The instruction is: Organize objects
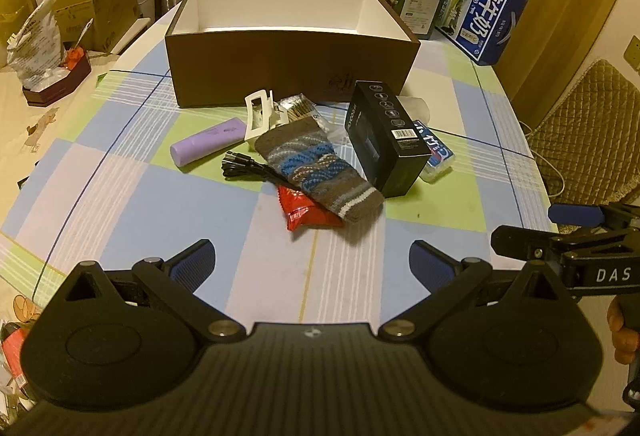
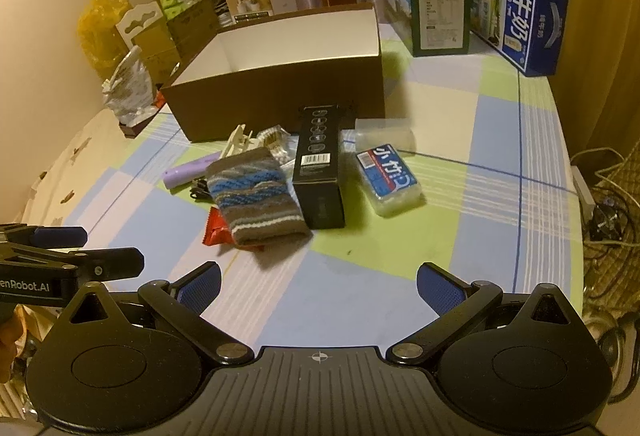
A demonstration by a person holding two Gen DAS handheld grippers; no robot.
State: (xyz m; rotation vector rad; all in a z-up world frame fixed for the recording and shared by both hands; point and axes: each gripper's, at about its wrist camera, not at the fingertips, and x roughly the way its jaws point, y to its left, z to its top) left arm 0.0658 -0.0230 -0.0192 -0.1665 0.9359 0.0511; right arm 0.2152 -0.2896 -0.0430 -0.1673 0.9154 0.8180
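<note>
Progress: nothing packed yet, by the look of it. Brown box [image 1: 292,72] interior shows only white walls + floor, empty as far as visible. All loose items sit on the tablecloth [image 1: 132,204] in front of it.
Left to do: whole pile, approx 9 things.
Pile: sock [image 1: 316,172], black carton [image 1: 386,140], purple tube [image 1: 208,148], black cable [image 1: 244,170], red packet [image 1: 306,214], white clip [image 1: 260,112], tissue pack [image 2: 390,182], clear bag of sticks [image 1: 298,106], clear plastic piece [image 2: 384,130].
Sock: on top of red packet, touching cable; long axis runs diagonal, one end near the clip, other toward the cameras.
Black carton: lying flat, long axis points at box front wall, barcode up, far end near/touching the box.
Purple tube: lying flat, axis slanted, left of pile.
Left gripper [image 1: 312,260]: fingers wide apart, holding nothing, hovering short of pile.
Right gripper [image 2: 318,284]: same, spread + empty, beside the left one.
Next, my guess: sock, nearest + topmost.
</note>
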